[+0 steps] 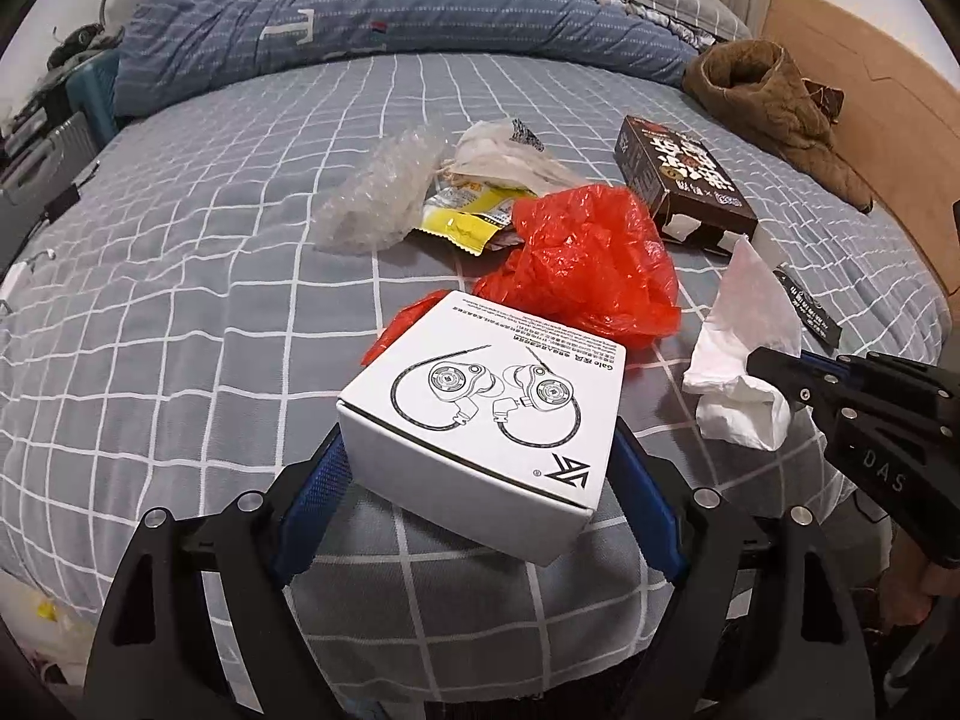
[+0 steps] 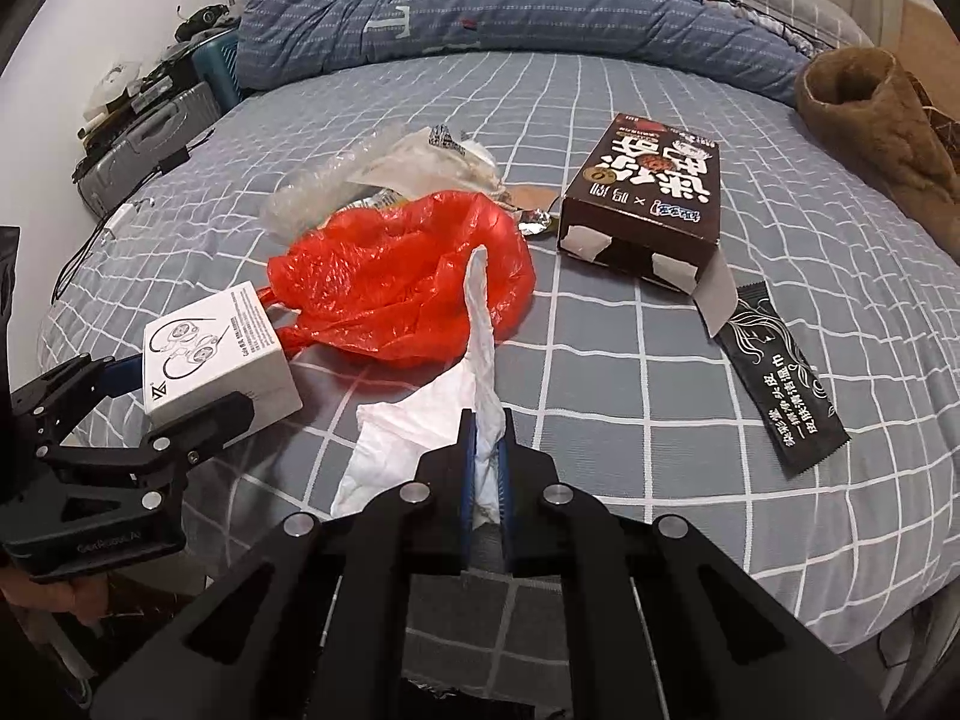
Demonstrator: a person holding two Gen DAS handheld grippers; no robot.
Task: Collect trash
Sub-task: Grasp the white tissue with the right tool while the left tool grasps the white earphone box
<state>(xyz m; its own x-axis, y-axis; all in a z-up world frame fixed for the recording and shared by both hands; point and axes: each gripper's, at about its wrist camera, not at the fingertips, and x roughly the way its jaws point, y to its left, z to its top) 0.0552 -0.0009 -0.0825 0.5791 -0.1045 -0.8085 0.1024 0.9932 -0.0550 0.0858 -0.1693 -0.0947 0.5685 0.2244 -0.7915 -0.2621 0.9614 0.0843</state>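
My left gripper [image 1: 480,456] is shut on a white earphone box [image 1: 486,414] and holds it above the bed; the box also shows in the right wrist view [image 2: 219,354]. My right gripper [image 2: 487,420] is shut on a crumpled white tissue [image 2: 444,414], also seen in the left wrist view [image 1: 744,354]. A red plastic bag [image 2: 402,282] lies on the bed just beyond both. Behind it lie bubble wrap [image 1: 378,192], a yellow snack wrapper [image 1: 468,219] and a white bag [image 1: 504,156]. A dark brown carton [image 2: 648,198] and a black sachet [image 2: 780,384] lie to the right.
The bed has a grey checked sheet [image 1: 180,300]. A blue quilt [image 1: 360,18] is heaped at the far end. A brown fleece garment [image 1: 774,102] lies at the far right by a wooden headboard [image 1: 870,78]. A suitcase [image 2: 138,144] and clutter stand left of the bed.
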